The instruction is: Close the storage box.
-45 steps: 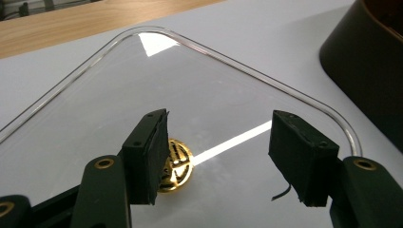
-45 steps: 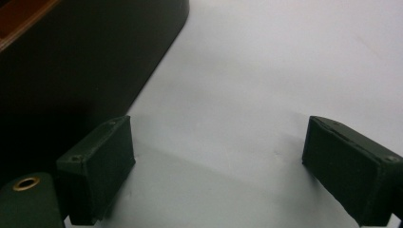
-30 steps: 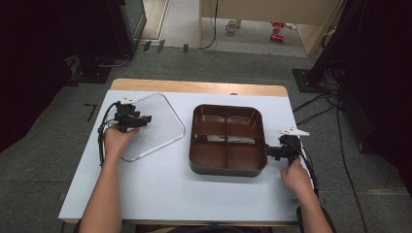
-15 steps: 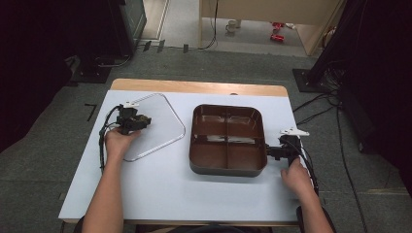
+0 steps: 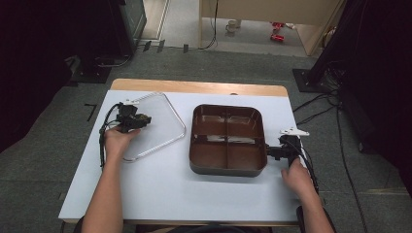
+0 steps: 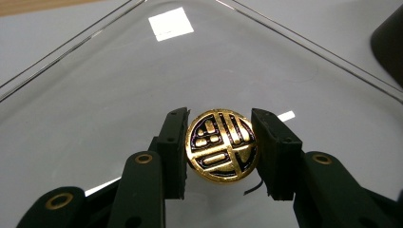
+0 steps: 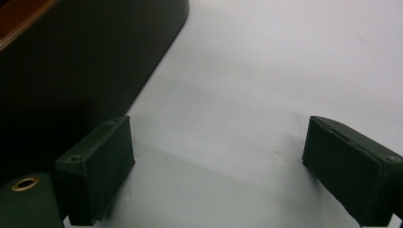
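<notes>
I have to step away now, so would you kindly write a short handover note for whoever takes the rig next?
Left tongs: jaws around the gold knob of the clear lid, which lies flat on the table; a firm clamp cannot be confirmed.
Right tongs: open, resting on the table at the right side of the brown divided tray, gripping nothing.
Done: knob reached.
Left: probably lift the lid and set it on the tray, steadying the tray if needed.
</notes>
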{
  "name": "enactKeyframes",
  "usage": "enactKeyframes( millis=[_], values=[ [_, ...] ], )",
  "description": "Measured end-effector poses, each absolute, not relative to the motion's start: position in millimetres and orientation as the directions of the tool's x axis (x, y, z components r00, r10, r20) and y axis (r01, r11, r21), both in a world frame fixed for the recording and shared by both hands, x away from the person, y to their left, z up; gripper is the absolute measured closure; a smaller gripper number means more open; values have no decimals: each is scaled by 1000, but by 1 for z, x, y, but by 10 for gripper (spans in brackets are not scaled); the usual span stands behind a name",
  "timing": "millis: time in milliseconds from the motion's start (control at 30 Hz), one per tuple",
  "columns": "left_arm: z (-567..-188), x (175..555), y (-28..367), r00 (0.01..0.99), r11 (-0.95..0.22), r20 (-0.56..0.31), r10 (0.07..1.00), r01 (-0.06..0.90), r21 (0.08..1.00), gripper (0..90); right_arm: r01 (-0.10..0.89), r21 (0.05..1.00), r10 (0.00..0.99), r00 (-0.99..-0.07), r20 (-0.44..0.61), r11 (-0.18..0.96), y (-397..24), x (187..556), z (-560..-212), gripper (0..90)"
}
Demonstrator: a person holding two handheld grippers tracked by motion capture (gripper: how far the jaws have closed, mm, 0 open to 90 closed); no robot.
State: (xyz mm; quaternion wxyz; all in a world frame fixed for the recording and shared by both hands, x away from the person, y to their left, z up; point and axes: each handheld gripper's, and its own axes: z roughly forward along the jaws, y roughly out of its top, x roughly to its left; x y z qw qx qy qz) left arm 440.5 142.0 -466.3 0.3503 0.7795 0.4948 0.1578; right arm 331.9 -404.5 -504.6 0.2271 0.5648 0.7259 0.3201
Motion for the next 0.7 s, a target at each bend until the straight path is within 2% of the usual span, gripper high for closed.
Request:
enactKeyframes(
  millis=[267, 467, 700],
  values=[
    [-442, 432, 138, 485, -289, -74, 871, 629, 722, 594, 675, 721, 966, -258, 33, 156, -404, 332, -505, 93],
    [-414, 422, 135, 509, -263, -102, 854, 594, 760, 594, 674, 721, 965, -259, 32, 157, -405, 332, -505, 93],
    [-387, 412, 111, 575, -262, -133, 807, 552, 792, 594, 675, 720, 965, -259, 31, 158, -405, 332, -505, 93]
  ],
)
